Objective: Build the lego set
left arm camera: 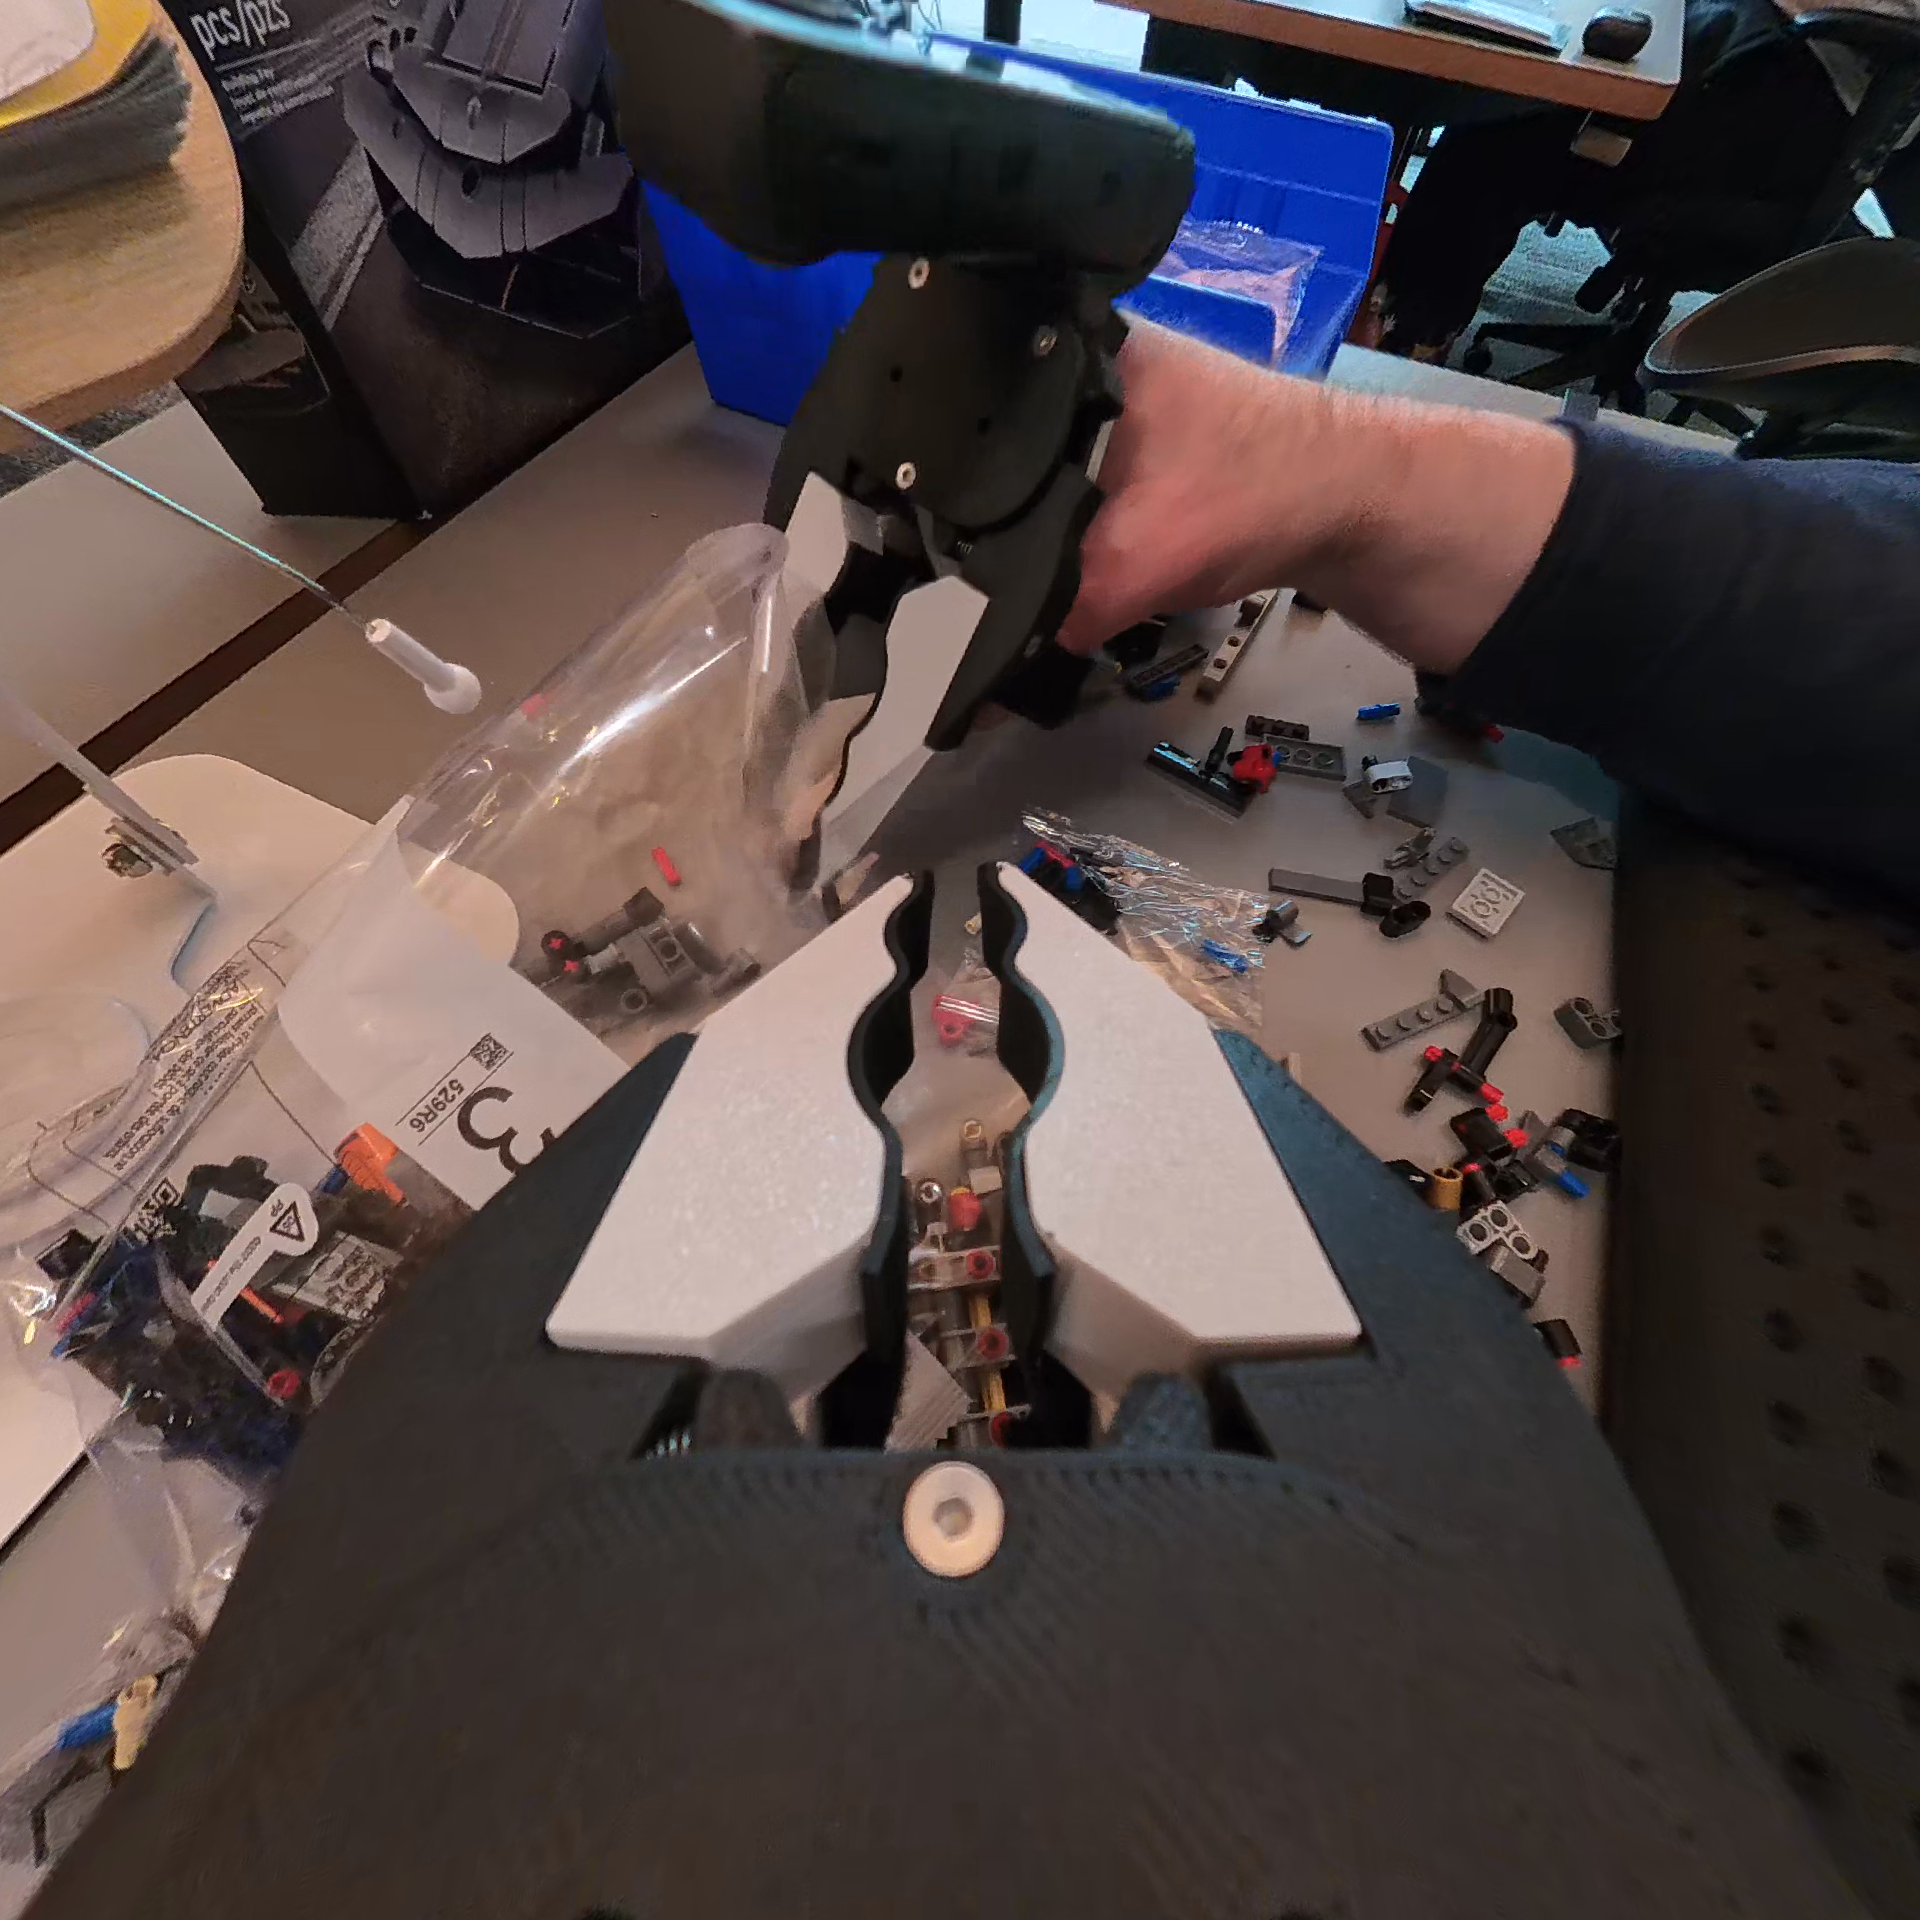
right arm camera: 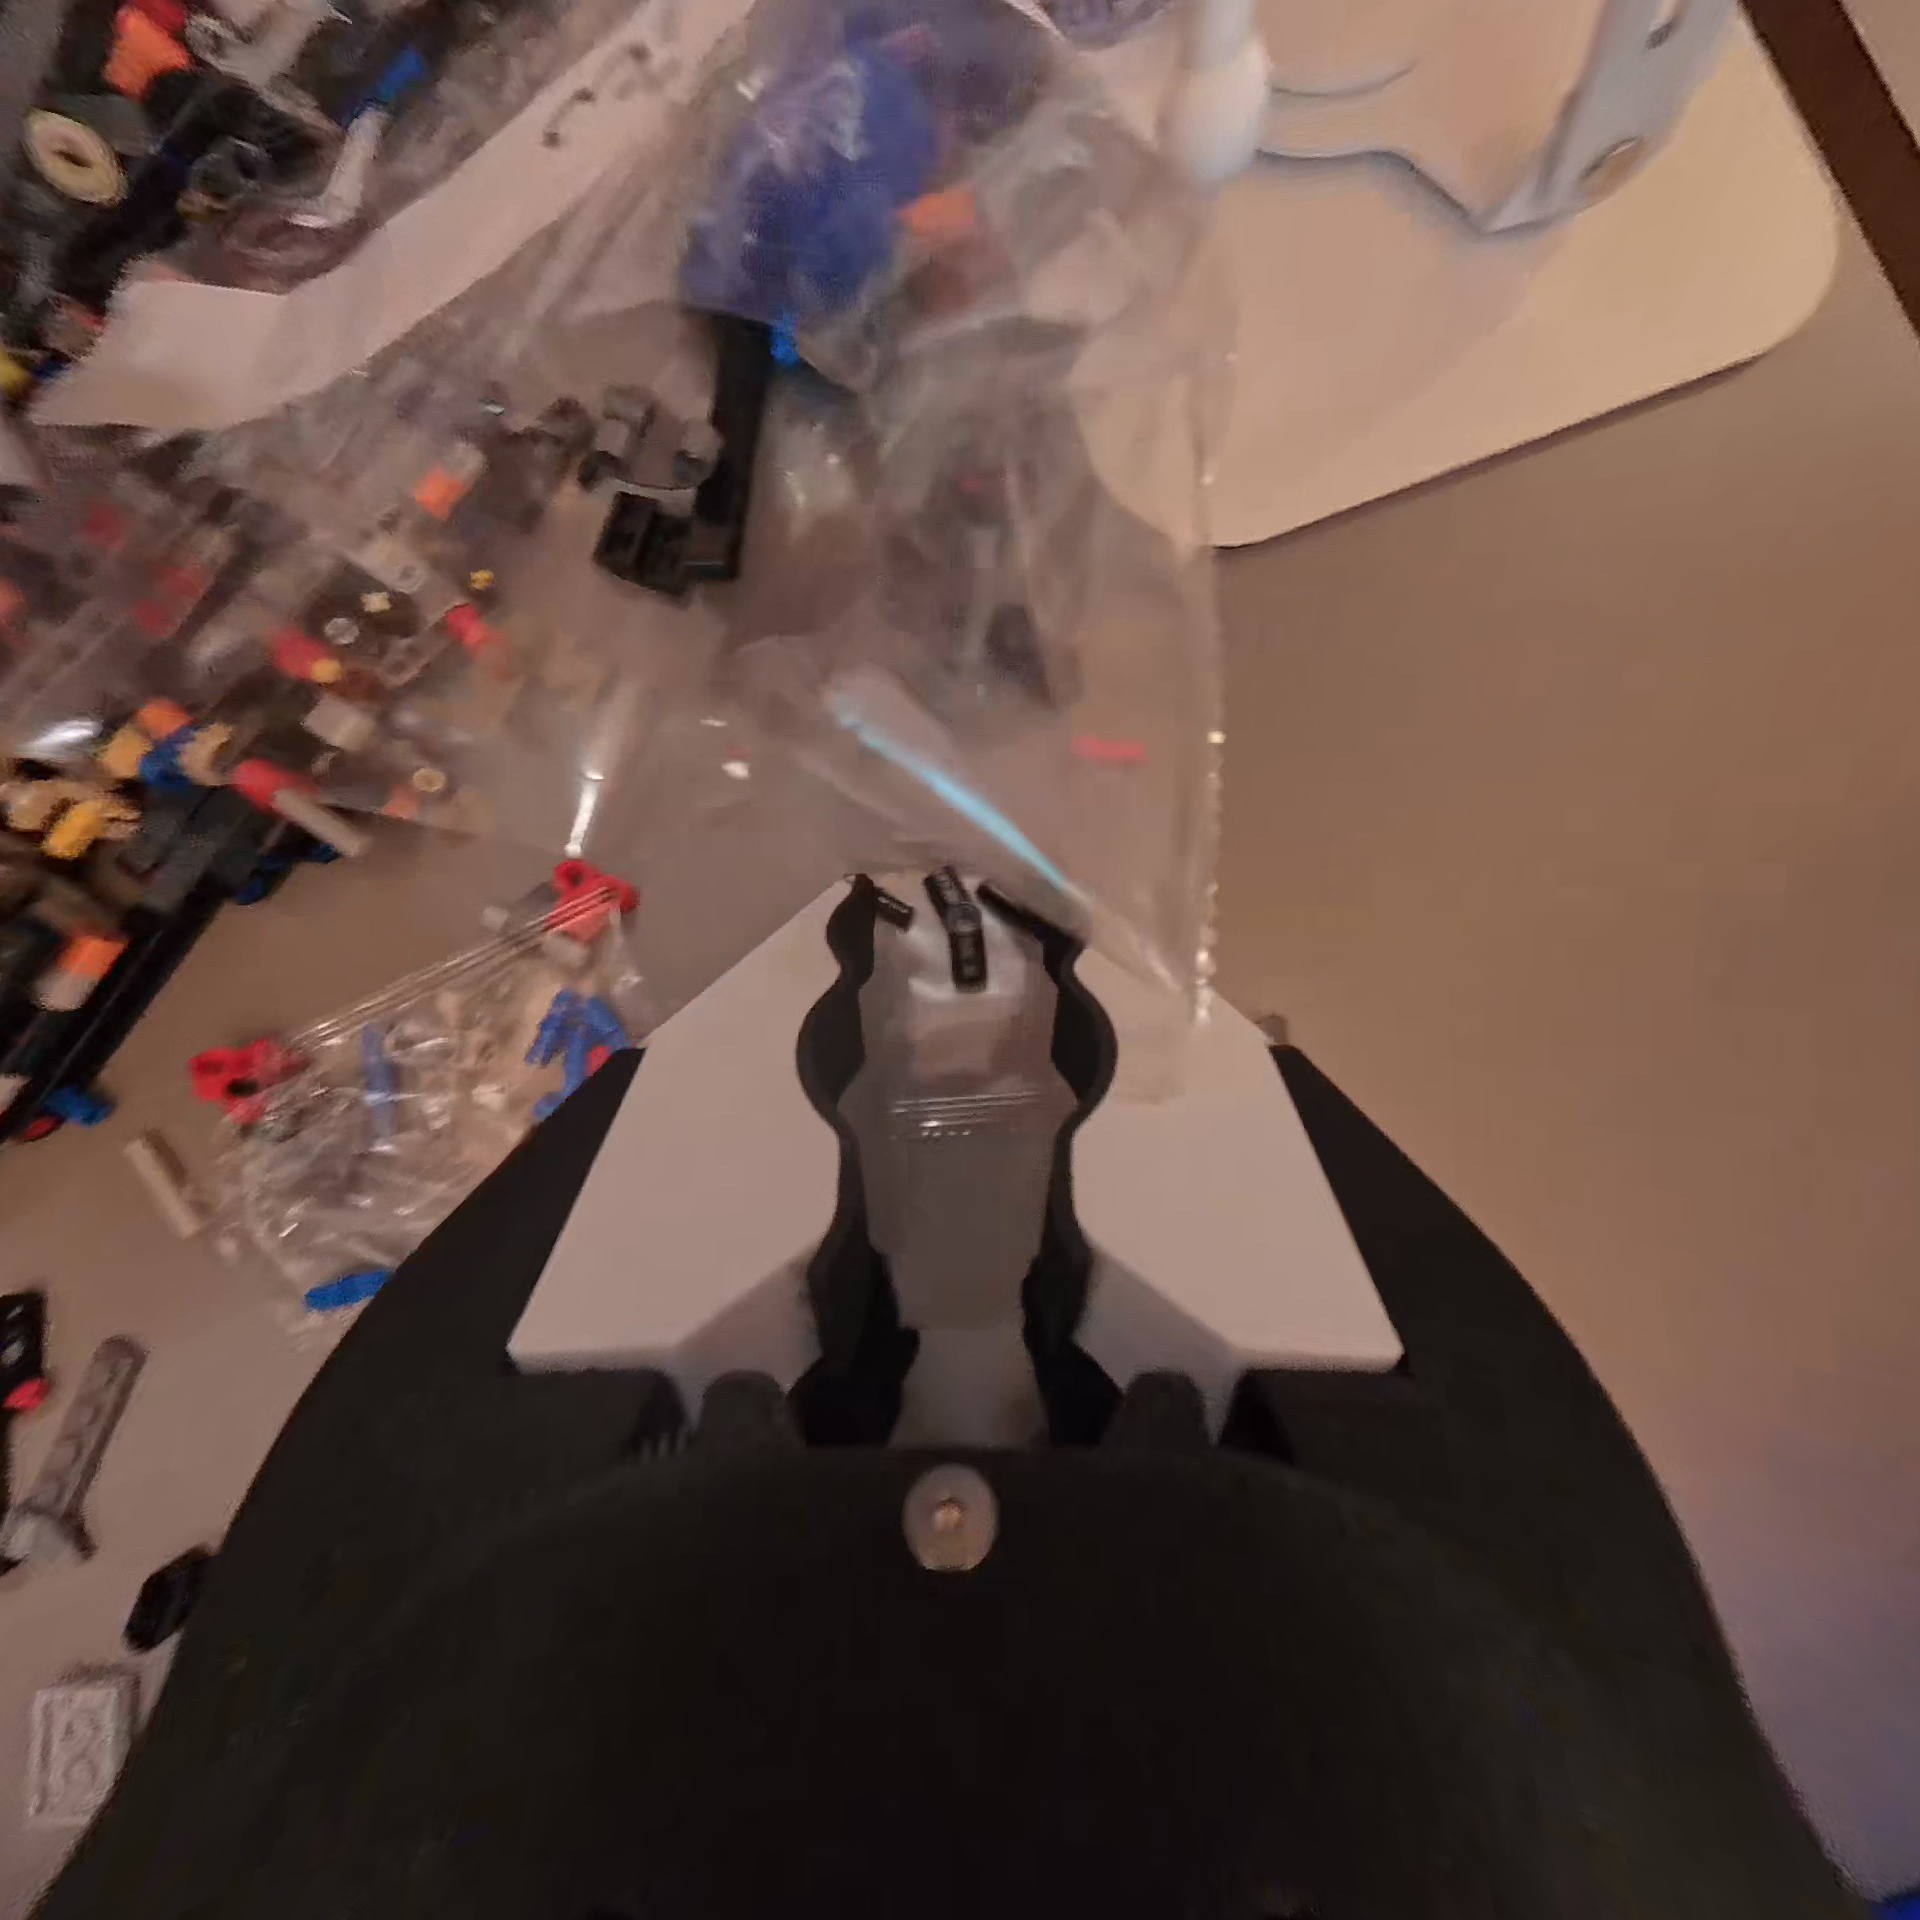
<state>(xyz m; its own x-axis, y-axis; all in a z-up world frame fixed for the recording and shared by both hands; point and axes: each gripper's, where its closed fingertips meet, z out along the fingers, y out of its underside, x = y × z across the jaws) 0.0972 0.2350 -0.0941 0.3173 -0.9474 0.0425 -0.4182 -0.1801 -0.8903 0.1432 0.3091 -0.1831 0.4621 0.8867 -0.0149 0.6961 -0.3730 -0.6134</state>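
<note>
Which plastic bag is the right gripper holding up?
The large clear plastic bag, nearly empty, lifted by the right gripper; the full labelled bag lies flat.

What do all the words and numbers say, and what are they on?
I don't read writing out; here is what bears it.
Dark box: white print, readable.
Clear bag: white panel with a large number and a code, readable; tiny print beside it, too small.
White sticker: a sign, print too small.
Right wrist view: all blurred.

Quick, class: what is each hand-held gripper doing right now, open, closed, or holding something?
Left hand-held gripper: nearly closed, a narrow gap remains, holding nothing.
Right hand-held gripper: closed on the clear plastic bag.
</note>
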